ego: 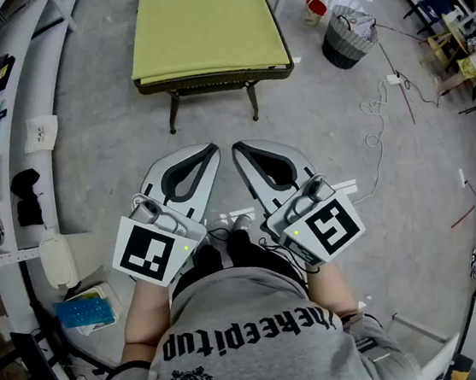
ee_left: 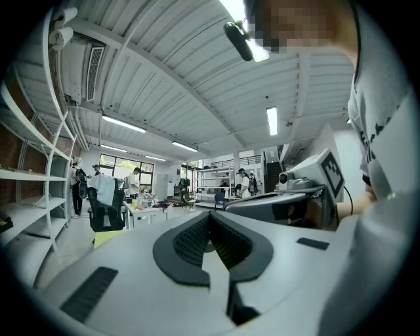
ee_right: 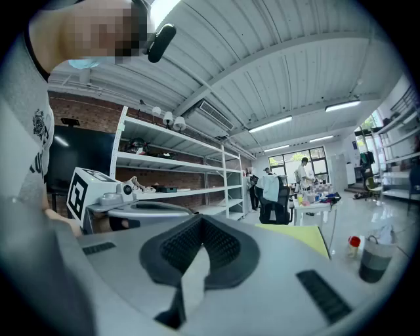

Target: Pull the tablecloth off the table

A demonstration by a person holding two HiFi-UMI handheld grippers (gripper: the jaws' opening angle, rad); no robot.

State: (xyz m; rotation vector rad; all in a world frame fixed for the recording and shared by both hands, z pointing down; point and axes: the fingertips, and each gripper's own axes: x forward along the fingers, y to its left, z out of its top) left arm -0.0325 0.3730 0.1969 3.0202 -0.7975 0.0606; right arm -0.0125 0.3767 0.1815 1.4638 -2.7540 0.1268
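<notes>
The left tool [ego: 209,151] and right tool [ego: 238,150] are closed, empty, well apart from the table [ego: 174,111]. The yellow-green tablecloth [ego: 205,30] should be gripped at both near corners and drawn evenly.

Counter [ego: 216,79]: small, dark frame and legs, stood on grey floor [ego: 103,141]. Yellow-green tablecloth [ego: 204,30] lay flat over the counter's whole top, one edge folded down its near side. On the floor right of the counter: dark bin [ego: 347,38], with a red-capped container [ego: 315,8] just beside it, and a white cable [ego: 376,125] trailing nearer.
</notes>
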